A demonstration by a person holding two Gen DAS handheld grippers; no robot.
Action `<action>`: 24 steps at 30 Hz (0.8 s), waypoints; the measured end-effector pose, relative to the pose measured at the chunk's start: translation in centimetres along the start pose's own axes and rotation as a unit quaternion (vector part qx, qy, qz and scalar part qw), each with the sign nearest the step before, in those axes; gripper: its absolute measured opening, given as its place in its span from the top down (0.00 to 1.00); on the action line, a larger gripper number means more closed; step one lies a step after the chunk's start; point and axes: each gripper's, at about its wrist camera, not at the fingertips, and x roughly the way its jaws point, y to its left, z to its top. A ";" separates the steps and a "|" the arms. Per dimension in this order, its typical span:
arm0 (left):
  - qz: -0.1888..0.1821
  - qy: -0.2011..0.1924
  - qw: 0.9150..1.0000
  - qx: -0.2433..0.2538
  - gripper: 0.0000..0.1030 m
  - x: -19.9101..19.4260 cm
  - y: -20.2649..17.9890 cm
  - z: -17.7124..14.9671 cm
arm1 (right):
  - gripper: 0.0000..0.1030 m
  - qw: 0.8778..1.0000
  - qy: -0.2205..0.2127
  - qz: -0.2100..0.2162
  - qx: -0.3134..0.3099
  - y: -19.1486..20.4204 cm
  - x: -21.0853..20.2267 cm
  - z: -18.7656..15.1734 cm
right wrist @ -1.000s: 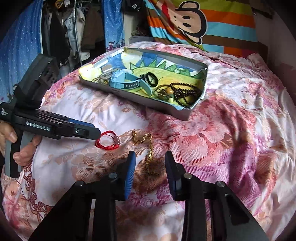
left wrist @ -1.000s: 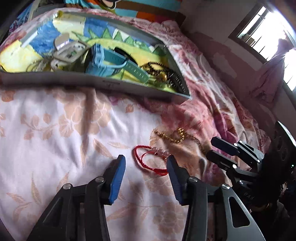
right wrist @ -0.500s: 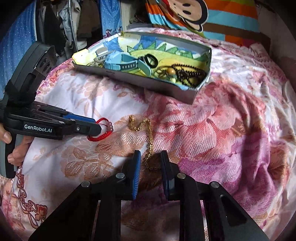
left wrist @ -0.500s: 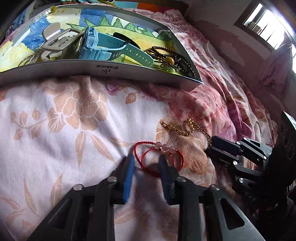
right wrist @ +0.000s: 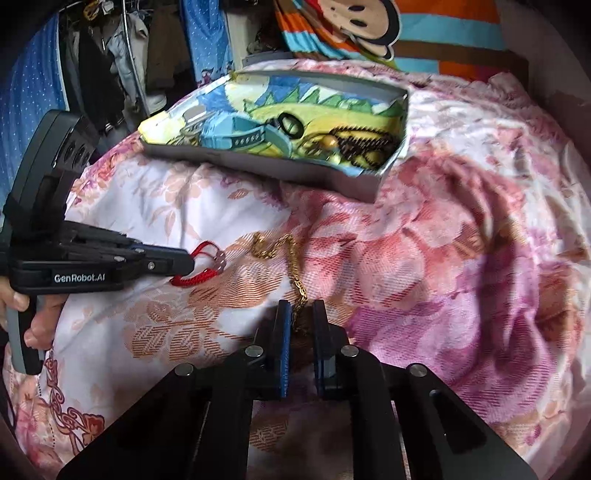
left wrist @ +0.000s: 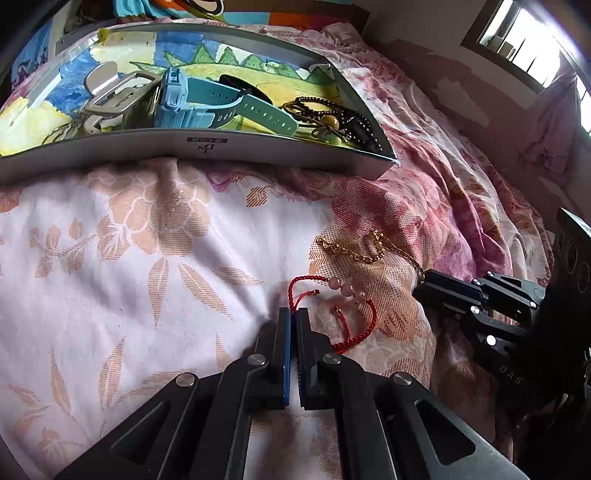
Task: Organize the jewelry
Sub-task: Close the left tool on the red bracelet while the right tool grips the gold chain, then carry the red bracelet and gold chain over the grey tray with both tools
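My left gripper (left wrist: pixel 294 314) is shut on the cord of a red string bracelet (left wrist: pixel 364 325) with pink beads, which lies on the floral bedspread; it also shows in the right wrist view (right wrist: pixel 199 273). A gold chain (left wrist: pixel 354 253) lies just beyond it. My right gripper (right wrist: pixel 301 314) has its jaws narrowly apart around the near end of the gold chain (right wrist: pixel 295 275). A grey tray (left wrist: pixel 207 146) with a colourful lining holds a blue watch (left wrist: pixel 192 99), a silver watch (left wrist: pixel 118 96) and dark beaded necklaces (left wrist: pixel 343 122).
The bedspread (right wrist: pixel 461 258) is rumpled, with folds to the right. A monkey-print blanket (right wrist: pixel 369 33) lies behind the tray (right wrist: pixel 280 170). Hanging clothes (right wrist: pixel 103 55) are at the far left. A window (left wrist: pixel 524 48) is at the upper right of the left wrist view.
My left gripper moved forward and closed on the red bracelet's cord. My right gripper moved onto the gold chain and narrowed its jaws around it.
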 end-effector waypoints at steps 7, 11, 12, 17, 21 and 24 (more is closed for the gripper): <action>0.003 -0.011 1.000 0.003 0.97 -0.5 -0.2 0.1 | 0.92 0.998 -0.053 -0.042 -0.012 0.3 -2.5 0.7; 0.003 -0.016 1.000 0.003 0.97 -0.8 -0.1 -0.1 | 0.98 0.998 -0.056 -0.035 -0.015 0.1 -3.1 1.0; 0.003 -0.015 1.000 0.004 0.97 -0.7 -0.1 -0.1 | 0.98 0.998 -0.057 -0.035 -0.015 0.1 -3.0 1.0; 0.003 -0.015 1.000 0.003 0.97 -0.7 -0.1 -0.1 | 0.98 0.999 -0.042 -0.013 -0.021 0.3 -2.3 1.0; 0.003 -0.013 1.000 0.002 0.97 -0.6 -0.2 -0.1 | 0.97 1.000 -0.018 -0.012 -0.019 0.3 -1.3 0.8; 0.004 -0.011 1.000 0.000 0.97 -0.4 -0.1 -0.1 | 0.95 1.000 0.010 -0.007 -0.006 -0.2 0.1 0.6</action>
